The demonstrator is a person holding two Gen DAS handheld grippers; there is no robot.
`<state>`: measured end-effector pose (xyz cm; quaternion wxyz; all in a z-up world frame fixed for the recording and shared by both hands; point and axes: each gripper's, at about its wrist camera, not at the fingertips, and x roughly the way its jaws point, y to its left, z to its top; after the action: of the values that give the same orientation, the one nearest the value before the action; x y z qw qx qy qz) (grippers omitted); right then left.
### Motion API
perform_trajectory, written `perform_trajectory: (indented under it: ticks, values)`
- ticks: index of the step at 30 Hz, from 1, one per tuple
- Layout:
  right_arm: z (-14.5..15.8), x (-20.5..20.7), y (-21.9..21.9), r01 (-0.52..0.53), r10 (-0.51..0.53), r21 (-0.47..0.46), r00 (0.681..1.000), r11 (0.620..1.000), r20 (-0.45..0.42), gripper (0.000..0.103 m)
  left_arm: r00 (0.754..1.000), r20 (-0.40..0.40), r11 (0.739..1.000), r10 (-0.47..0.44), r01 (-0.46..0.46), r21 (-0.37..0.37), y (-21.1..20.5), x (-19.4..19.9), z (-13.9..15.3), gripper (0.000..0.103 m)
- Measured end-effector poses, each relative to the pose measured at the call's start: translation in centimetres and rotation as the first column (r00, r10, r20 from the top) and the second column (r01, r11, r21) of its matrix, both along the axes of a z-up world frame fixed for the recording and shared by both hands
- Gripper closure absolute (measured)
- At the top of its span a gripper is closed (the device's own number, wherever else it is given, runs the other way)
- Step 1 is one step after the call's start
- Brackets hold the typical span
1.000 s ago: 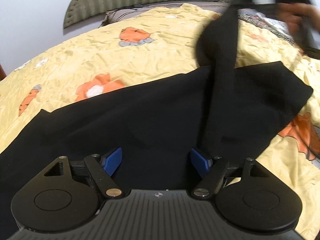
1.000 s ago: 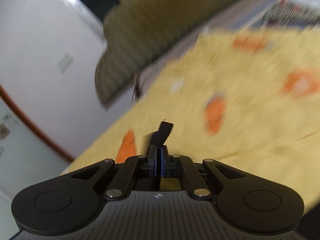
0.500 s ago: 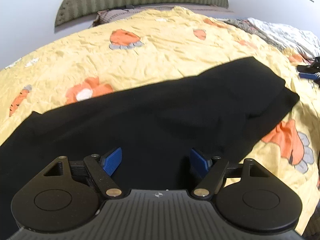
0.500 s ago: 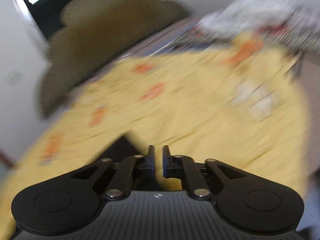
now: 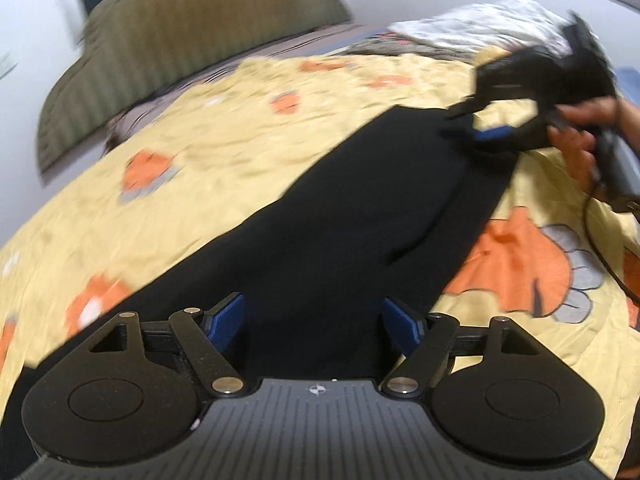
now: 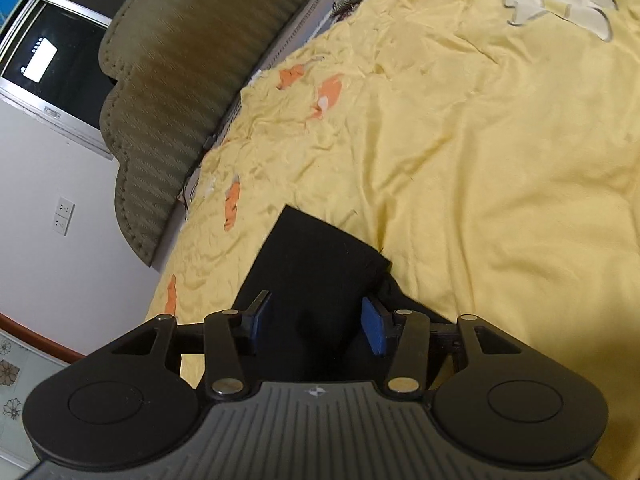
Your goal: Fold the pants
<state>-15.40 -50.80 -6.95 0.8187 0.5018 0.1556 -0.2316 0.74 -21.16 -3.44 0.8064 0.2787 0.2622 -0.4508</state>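
Black pants [image 5: 360, 216] lie in a long strip on the yellow bed quilt [image 5: 224, 148], seemingly folded leg over leg. Left gripper [image 5: 312, 320] hovers released over one end; right gripper [image 6: 316, 320], also released, straddles the far end. Crosswise folds remain.

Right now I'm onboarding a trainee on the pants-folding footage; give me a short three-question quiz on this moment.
1. True or false: the left tongs are shut on the black pants.
2. The pants lie on: A) a bare floor, B) a yellow bedspread, C) a table?
3. Fill in: the right tongs are ____, straddling the pants' end.

Key: 1 false; 2 B; 3 open.
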Motion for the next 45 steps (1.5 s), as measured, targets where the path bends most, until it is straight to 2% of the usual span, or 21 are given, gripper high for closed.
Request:
perform_trajectory:
  ticks: [1,2,4,8,10,12,15,19,23,26,28,29,31,32,33,35,38,40,42,43,45]
  values:
    - [0.0,0.0,0.0,-0.001,0.001,-0.011,1.000,1.000,0.000,0.092,1.000,0.016,1.000,-0.019,0.019,0.002,-0.5,-0.4,-0.2,0.031]
    - [0.0,-0.1,0.1,0.003,-0.003,-0.008,1.000,1.000,0.001,0.094,0.999,0.035,0.999,-0.030,0.030,0.012,-1.1,-0.7,-0.5,0.037]
    - [-0.4,-0.5,0.2,0.017,-0.017,0.003,1.000,1.000,0.023,0.097,0.998,0.060,0.998,-0.024,0.021,0.063,-2.3,-0.7,-1.4,0.059]
    - [-0.3,-1.1,0.7,0.046,-0.045,-0.003,0.997,0.999,0.067,0.098,0.992,0.117,0.996,-0.052,0.042,0.084,-3.1,-1.1,-2.4,0.068]
    - [0.5,-1.3,1.1,0.048,-0.045,-0.037,0.996,0.998,0.080,0.098,0.988,0.137,0.994,-0.076,0.065,0.088,-3.1,-1.4,-2.5,0.089]
    - [1.6,-1.5,1.5,0.050,-0.043,-0.080,0.995,0.996,0.086,0.099,0.993,0.094,0.995,-0.071,0.065,0.069,-2.8,-1.2,-2.4,0.097]
    - [2.6,-2.3,2.1,0.061,-0.051,-0.104,0.994,0.993,0.100,0.099,0.998,0.005,0.998,-0.062,0.061,0.020,-1.7,-0.7,-1.2,0.100]
    - [2.6,-4.4,2.8,0.090,-0.081,-0.112,0.993,0.990,0.082,0.098,0.991,-0.082,0.994,-0.106,0.104,-0.033,0.0,-1.1,0.6,0.099]
    - [0.4,-5.1,2.3,0.096,-0.097,-0.061,0.995,0.994,-0.011,0.098,0.980,-0.168,0.993,-0.109,0.113,0.015,-0.5,-0.5,-0.6,0.096]
    - [-0.5,-5.4,1.9,0.111,-0.111,-0.007,0.991,0.994,-0.069,0.095,0.971,-0.218,0.995,-0.103,0.099,-0.028,0.5,-0.5,0.3,0.077]
    - [0.9,-5.8,3.2,0.144,-0.152,-0.102,0.985,0.984,-0.077,0.091,0.972,-0.209,0.994,-0.104,0.093,-0.063,2.1,-0.7,1.4,0.062]
    - [2.0,-5.4,4.4,0.137,-0.158,-0.201,0.983,0.970,-0.093,0.089,0.978,-0.190,0.994,-0.090,0.077,-0.074,3.0,-0.8,2.1,0.056]
    - [4.0,-3.5,7.7,0.054,-0.129,-0.422,0.980,0.905,-0.152,0.089,0.991,-0.129,0.997,-0.030,0.020,-0.078,4.5,-0.7,2.7,0.034]
    - [4.7,-2.3,9.0,-0.009,-0.092,-0.494,0.979,0.870,-0.181,0.088,0.996,-0.087,0.998,0.019,-0.025,-0.066,5.1,-0.4,2.7,0.031]
    - [4.9,-1.2,9.8,-0.066,-0.048,-0.528,0.979,0.846,-0.200,0.081,0.997,-0.044,0.996,0.071,-0.073,-0.045,5.6,-0.1,2.6,0.031]
    - [4.4,0.1,9.4,-0.084,-0.026,-0.491,0.976,0.867,-0.214,0.067,0.987,0.000,0.987,0.163,-0.163,0.005,6.8,1.1,1.9,0.031]
    - [1.9,-0.4,5.5,0.040,-0.138,-0.336,0.953,0.941,-0.271,0.063,0.954,-0.026,0.953,0.299,-0.297,0.056,9.2,3.5,1.0,0.031]
    - [1.2,-3.2,3.8,0.151,-0.198,-0.257,0.966,0.954,-0.168,0.064,0.932,-0.056,0.933,0.358,-0.355,0.056,11.2,4.9,1.0,0.031]
    - [2.6,-4.9,4.4,0.346,-0.423,-0.331,0.885,0.878,-0.196,0.061,0.915,-0.082,0.918,0.396,-0.393,0.044,12.2,6.1,1.3,0.031]
    - [3.4,-5.2,5.2,0.370,-0.455,-0.391,0.877,0.843,-0.151,0.061,0.911,-0.101,0.917,0.400,-0.399,0.027,12.3,6.9,1.7,0.031]
    - [5.2,-2.9,7.1,0.166,-0.250,-0.486,0.962,0.858,-0.113,0.060,0.910,-0.140,0.919,0.390,-0.394,-0.001,11.5,8.3,2.2,0.030]
